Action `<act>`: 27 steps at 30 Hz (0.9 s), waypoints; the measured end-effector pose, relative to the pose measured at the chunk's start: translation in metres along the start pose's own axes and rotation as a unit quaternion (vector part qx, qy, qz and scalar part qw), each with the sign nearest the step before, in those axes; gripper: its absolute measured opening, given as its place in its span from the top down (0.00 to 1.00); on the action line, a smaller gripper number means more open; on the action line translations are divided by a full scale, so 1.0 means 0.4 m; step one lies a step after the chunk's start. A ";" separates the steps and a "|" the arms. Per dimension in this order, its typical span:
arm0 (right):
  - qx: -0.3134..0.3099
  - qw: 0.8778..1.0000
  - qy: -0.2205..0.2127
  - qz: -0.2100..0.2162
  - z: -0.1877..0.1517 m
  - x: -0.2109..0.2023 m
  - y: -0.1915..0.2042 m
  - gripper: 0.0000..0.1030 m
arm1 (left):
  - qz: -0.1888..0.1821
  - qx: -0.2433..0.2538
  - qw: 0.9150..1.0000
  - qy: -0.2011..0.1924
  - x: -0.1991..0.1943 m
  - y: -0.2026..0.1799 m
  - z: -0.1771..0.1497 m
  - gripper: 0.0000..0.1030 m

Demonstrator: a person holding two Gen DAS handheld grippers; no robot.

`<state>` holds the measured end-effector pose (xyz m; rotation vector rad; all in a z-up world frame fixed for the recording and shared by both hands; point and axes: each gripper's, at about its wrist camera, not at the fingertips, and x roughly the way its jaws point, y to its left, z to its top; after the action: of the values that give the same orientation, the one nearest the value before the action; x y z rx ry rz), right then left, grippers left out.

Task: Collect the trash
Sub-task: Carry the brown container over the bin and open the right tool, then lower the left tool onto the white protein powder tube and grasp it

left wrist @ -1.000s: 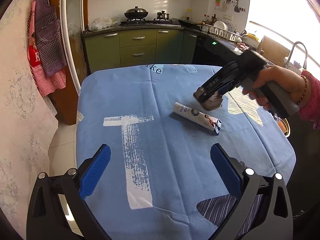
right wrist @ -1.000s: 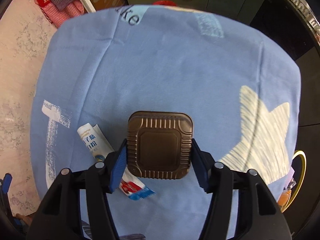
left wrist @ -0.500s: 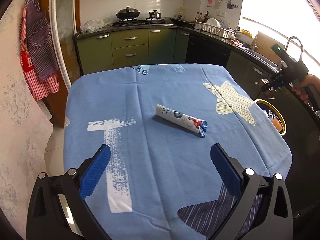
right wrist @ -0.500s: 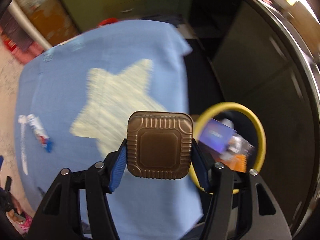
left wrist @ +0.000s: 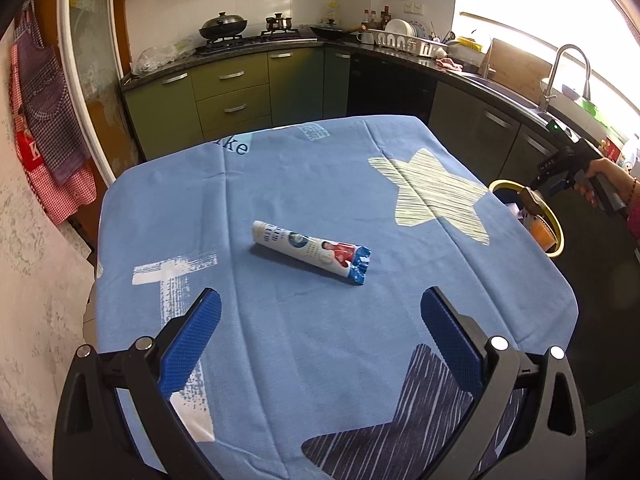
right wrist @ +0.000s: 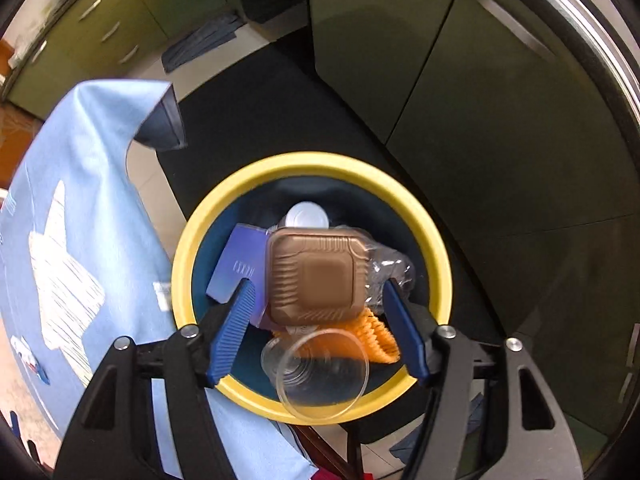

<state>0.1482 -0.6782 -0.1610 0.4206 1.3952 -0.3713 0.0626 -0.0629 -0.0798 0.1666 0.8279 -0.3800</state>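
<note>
left gripper [left wrist: 320,320]: jaws wide, empty | wrapper [left wrist: 310,250]: on tablecloth [left wrist: 280,184], ahead

A yellow-rimmed bin [right wrist: 424,224] holds a ribbed brown tray [right wrist: 316,276], with a star-printed blue tablecloth [right wrist: 92,184] at nine o'clock.

Items on the table [left wrist: 280,184]: one rolled snack wrapper [left wrist: 310,249].

Items visible in the one yellow-rimmed bin [right wrist: 424,216]: one brown ribbed plastic tray [right wrist: 316,278], one clear plastic cup [right wrist: 320,372], one purple carton [right wrist: 238,266], one orange pleated paper liner [right wrist: 378,334], one white round lid [right wrist: 306,216], one crumpled clear film [right wrist: 390,270].
</note>
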 end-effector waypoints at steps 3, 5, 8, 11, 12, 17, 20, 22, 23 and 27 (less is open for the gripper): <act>-0.001 1.000 -0.015 0.020 -0.017 -0.042 -0.008 0.38 | 0.001 0.012 1.000 0.002 0.005 -0.019 0.007 0.04; -0.011 0.999 -0.024 0.040 -0.044 -0.070 -0.005 0.38 | -0.001 0.015 1.000 0.004 0.010 -0.028 0.012 0.04; -0.043 0.996 -0.042 0.059 -0.104 -0.129 0.014 0.37 | -0.004 0.014 1.000 0.011 0.028 -0.032 0.015 0.04; -0.076 0.993 -0.058 0.067 -0.158 -0.170 0.052 0.36 | -0.010 0.001 1.000 0.026 0.053 -0.028 0.018 0.04; -0.086 0.992 -0.062 0.069 -0.174 -0.181 0.065 0.36 | -0.012 -0.010 0.999 0.037 0.068 -0.024 0.020 0.04; -0.133 0.986 -0.068 0.080 -0.210 -0.205 0.132 0.36 | -0.033 -0.087 0.992 0.081 0.137 0.007 0.033 0.04; -0.156 0.982 -0.069 0.086 -0.226 -0.216 0.181 0.36 | -0.034 -0.148 0.982 0.110 0.194 0.029 0.055 0.04; -0.175 0.978 -0.068 0.091 -0.228 -0.216 0.209 0.36 | -0.019 -0.176 0.975 0.133 0.241 0.037 0.075 0.04; -0.180 0.977 -0.067 0.093 -0.231 -0.212 0.220 0.36 | -0.015 -0.185 0.973 0.138 0.255 0.040 0.083 0.04; -0.201 0.972 -0.061 0.104 -0.231 -0.195 0.248 0.36 | 0.021 -0.218 0.962 0.162 0.320 0.046 0.119 0.04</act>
<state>0.1061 -0.5460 -0.0889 0.2027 1.2543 0.0601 0.1809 -0.0935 -0.1433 -0.1704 1.2100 -0.1226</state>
